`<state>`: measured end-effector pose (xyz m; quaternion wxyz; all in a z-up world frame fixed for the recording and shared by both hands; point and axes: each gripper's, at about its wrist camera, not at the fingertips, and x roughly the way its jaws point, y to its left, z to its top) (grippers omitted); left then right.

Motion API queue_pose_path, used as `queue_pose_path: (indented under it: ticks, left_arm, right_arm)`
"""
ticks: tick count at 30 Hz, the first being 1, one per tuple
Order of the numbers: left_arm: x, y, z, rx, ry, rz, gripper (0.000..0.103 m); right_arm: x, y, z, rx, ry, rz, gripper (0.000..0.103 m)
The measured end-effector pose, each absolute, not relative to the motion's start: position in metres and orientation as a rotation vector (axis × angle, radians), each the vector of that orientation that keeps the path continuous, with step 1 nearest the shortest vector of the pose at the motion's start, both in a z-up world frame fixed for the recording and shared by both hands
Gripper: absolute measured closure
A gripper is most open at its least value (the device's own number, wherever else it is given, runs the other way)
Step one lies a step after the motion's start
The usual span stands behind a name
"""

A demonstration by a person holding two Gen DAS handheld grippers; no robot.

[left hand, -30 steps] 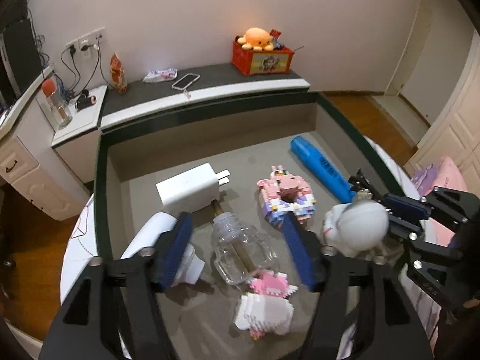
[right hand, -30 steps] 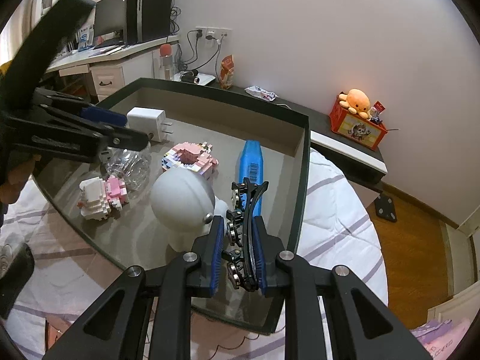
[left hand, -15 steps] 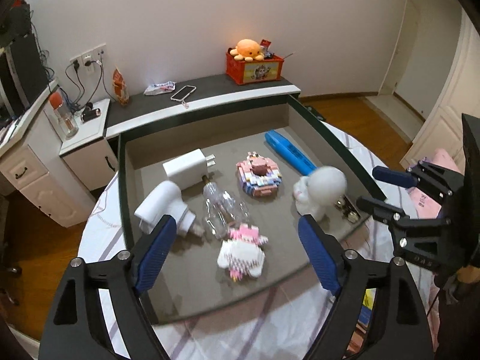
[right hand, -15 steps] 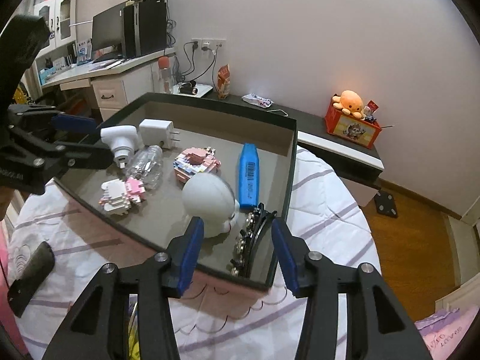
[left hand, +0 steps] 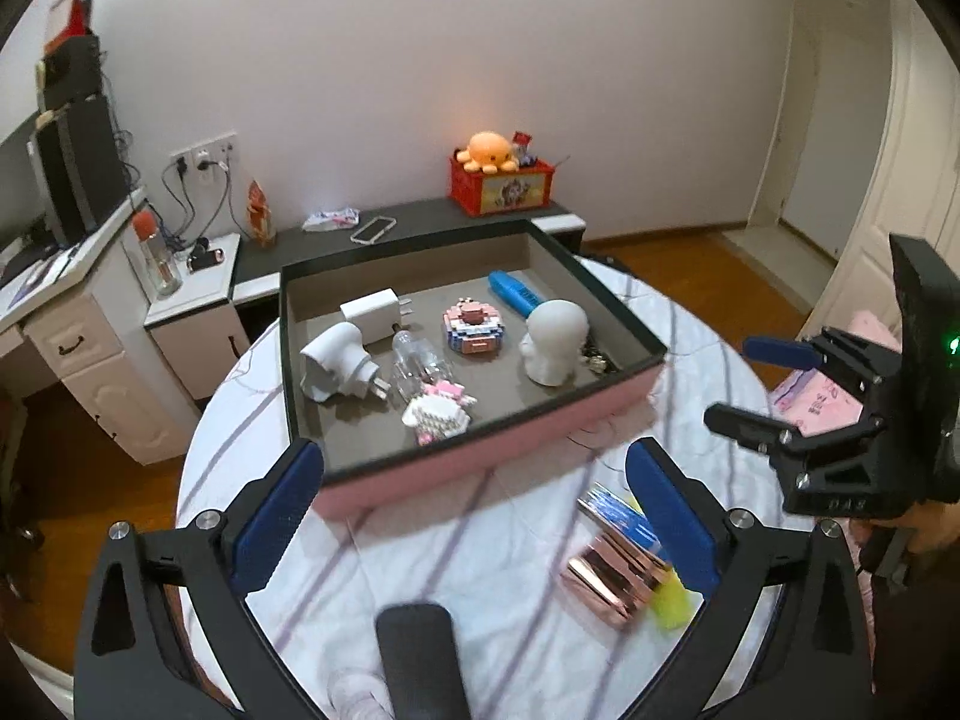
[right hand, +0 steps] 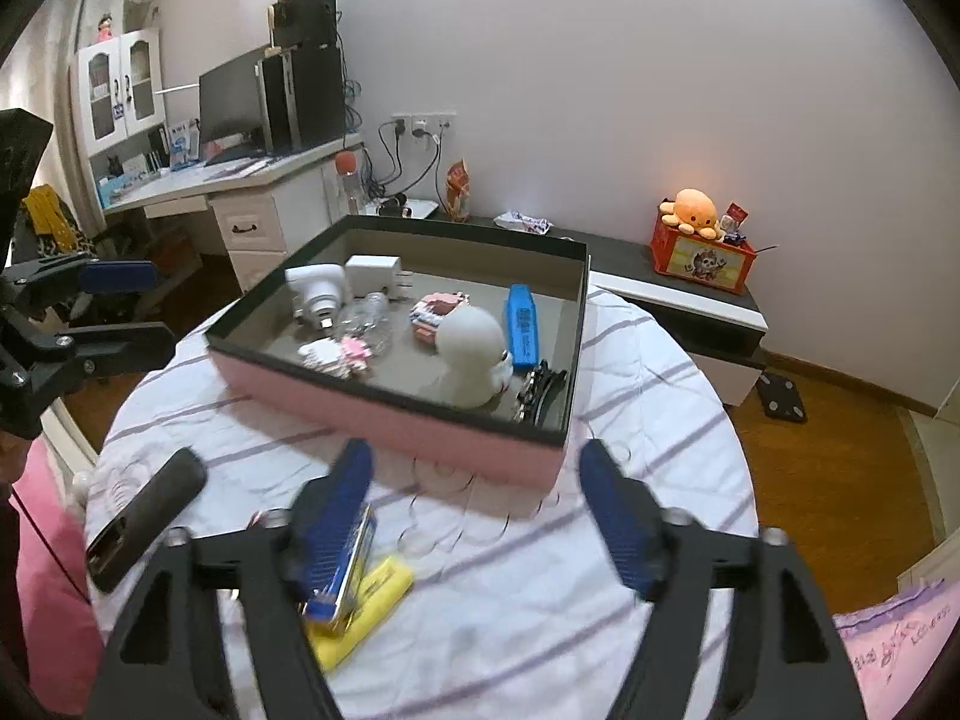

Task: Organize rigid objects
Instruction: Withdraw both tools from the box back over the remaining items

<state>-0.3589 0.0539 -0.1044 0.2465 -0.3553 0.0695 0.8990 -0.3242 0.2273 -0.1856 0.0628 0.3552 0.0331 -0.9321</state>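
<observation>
Left gripper point(left hand: 474, 516): jaws opening, nothing between. Right gripper point(right hand: 480, 516): jaws opening, empty too. Both hover over striped cloth point(right hand: 540, 570), just short of pink box point(left hand: 480, 462).

Next pick likely: rose-gold case point(left hand: 612, 576), yellow item point(right hand: 366, 612), black remote point(right hand: 144, 510). Approach low, square to object, avoid cloth.

Box: pink outside, dark rim, grey floor; holds white figure point(right hand: 474, 354), blue marker point(right hand: 522, 324), chargers, brick toys.

The black remote point(left hand: 420, 657) runs off the left wrist view's bottom edge. The yellow item point(right hand: 366, 612) lies partly under the blue-and-gold box point(right hand: 345, 570) — itself half behind a blurred finger point(right hand: 330, 516). The hair clips point(right hand: 540, 396) sit partly behind the white figurine point(right hand: 474, 354) — detail too small.
</observation>
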Motion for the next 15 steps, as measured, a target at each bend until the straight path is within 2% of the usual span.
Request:
queue_pose_path:
  ticks: [15]
  left_arm:
    - [-0.278,0.037,-0.140,-1.048,0.162,2.591,0.000]
  right_arm:
    - [-0.258,0.220,-0.223,1.164,-0.069,-2.780,0.024]
